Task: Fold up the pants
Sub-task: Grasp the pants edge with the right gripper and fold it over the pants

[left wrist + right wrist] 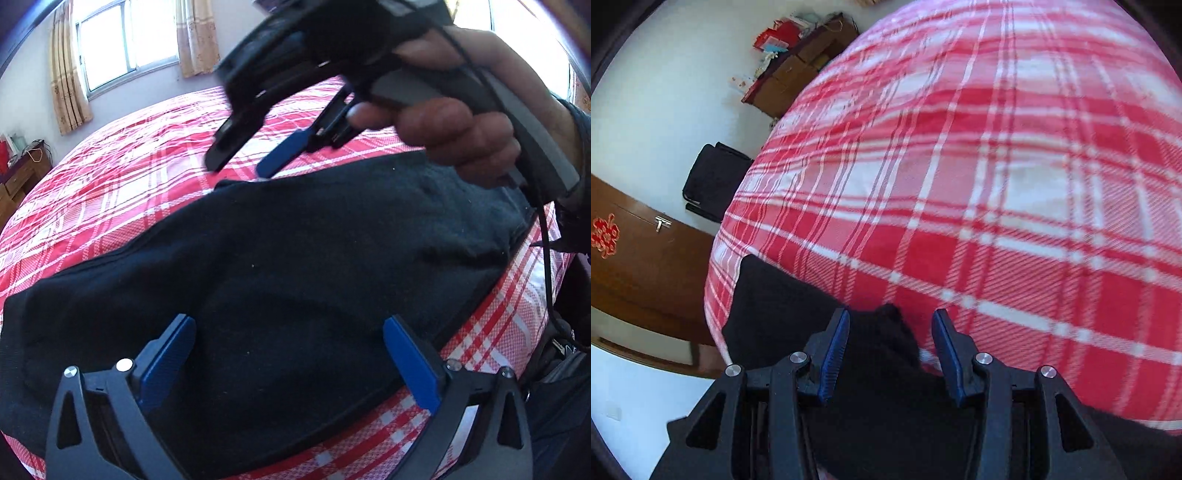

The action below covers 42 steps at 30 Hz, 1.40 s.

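Both wrist views look steeply down, close over the bed (110,192).

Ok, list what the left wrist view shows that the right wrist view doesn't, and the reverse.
Only the left wrist view shows the windows with curtains, the open left gripper and the hand holding the right gripper. Only the right wrist view shows the brown door and stacked boxes. Both show the black pants on the red plaid bedcover.

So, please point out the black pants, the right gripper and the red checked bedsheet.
black pants (295,251): left wrist view, middle of the dark fabric.
right gripper (236,168): left wrist view, midway between its fingertips.
red checked bedsheet (1015,184): right wrist view, bare checked area.
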Available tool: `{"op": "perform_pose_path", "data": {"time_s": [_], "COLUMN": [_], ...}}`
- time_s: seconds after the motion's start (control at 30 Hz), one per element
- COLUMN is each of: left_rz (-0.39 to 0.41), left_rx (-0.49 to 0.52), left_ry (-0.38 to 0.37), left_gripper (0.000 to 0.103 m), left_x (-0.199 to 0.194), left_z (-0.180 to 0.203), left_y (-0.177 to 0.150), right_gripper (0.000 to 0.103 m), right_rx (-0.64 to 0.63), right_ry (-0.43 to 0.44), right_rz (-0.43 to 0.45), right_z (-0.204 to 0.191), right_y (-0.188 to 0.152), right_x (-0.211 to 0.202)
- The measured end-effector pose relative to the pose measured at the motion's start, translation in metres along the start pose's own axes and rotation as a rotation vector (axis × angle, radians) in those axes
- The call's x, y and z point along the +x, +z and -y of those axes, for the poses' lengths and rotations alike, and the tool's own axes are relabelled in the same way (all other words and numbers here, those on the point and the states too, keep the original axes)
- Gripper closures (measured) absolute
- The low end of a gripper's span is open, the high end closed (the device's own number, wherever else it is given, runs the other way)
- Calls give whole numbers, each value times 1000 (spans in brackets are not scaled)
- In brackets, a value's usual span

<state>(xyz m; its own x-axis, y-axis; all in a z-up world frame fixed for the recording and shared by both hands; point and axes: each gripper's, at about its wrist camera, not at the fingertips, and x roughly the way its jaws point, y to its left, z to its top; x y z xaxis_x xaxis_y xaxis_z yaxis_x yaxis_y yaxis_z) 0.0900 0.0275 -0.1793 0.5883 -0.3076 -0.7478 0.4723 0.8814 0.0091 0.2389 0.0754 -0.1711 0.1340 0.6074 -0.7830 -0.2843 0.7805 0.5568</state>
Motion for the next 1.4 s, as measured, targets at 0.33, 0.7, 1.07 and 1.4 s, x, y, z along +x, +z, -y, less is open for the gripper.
{"op": "perform_pose_path", "data": {"time_s": [0.33,0.7,1.07,1.4], "left_rz": [10,41,38,26], "left_rx": [17,12,-5,-30], "left_ry": [-13,-7,-23,7], "left_gripper": [0,0,0,0], "left_x": [1,-3,-20,-14], "left_z": [1,6,17,19], "left_y": [-1,-7,-1,4], "right_gripper": [96,90,60,59], "right_rx": [24,4,153,545], "right_ry": [17,-36,-123,-477], "right_rz": [45,64,417,691], "right_z": [-8,-1,99,215], "right_y": [-2,2,-93,-273], "right_x": [7,13,-195,-385]}}
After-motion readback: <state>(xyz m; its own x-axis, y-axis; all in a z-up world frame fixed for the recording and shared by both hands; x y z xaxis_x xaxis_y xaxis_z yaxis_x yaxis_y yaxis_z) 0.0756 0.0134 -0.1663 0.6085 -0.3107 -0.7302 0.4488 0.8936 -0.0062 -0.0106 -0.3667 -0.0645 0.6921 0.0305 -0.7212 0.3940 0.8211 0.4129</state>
